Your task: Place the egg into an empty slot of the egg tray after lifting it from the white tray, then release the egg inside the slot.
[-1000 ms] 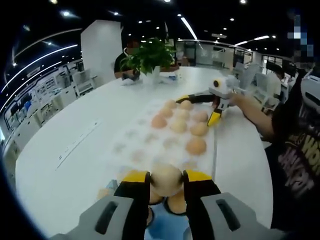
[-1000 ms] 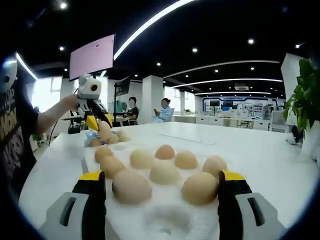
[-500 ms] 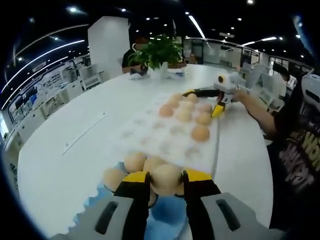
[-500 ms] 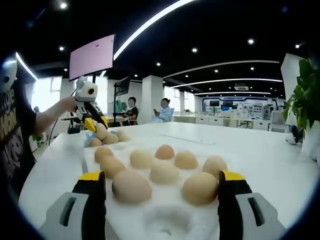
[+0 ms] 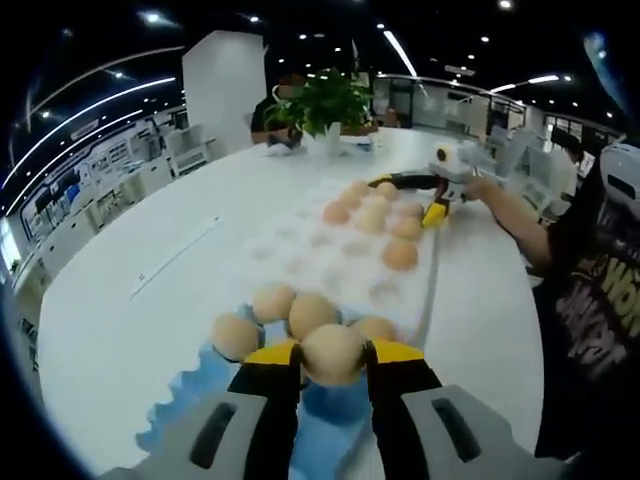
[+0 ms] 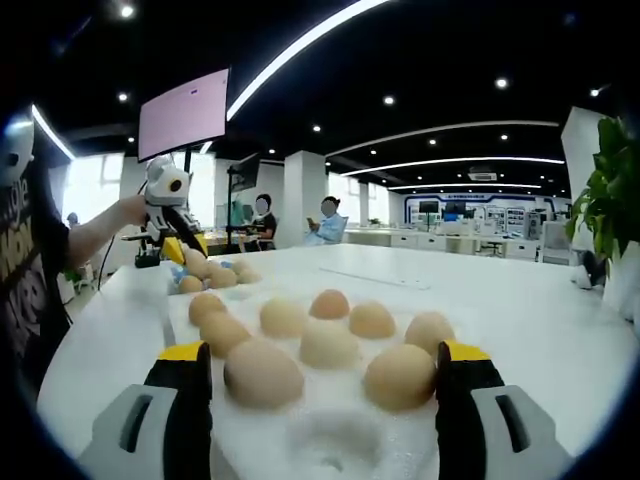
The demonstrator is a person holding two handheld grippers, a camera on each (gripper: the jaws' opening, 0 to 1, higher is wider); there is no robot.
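Note:
My left gripper [image 5: 332, 352] is shut on a pale brown egg [image 5: 332, 354] and holds it above a blue-lined tray [image 5: 190, 400]. Several more eggs lie there, such as one [image 5: 237, 336] at the left. Beyond it lies the white egg tray [image 5: 300, 250], with eggs in its far slots [image 5: 400, 254] and bare near slots. My right gripper [image 5: 400, 203] stands open at that far end, held by a hand. In the right gripper view its wide-apart jaws [image 6: 322, 400] flank the egg tray [image 6: 330, 445] and its eggs [image 6: 262, 372]. The left gripper [image 6: 185, 248] hangs far off at the left.
A potted plant [image 5: 322, 100] stands at the table's far end, with a person seated behind it. A white strip [image 5: 175, 257] lies on the table left of the egg tray. A person's arm and dark shirt [image 5: 590, 300] are at the right. A monitor [image 6: 185, 113] stands in the background.
My left gripper has risen and drawn back with the egg, so more of the eggs beneath it now show. The right gripper has stayed where it was.

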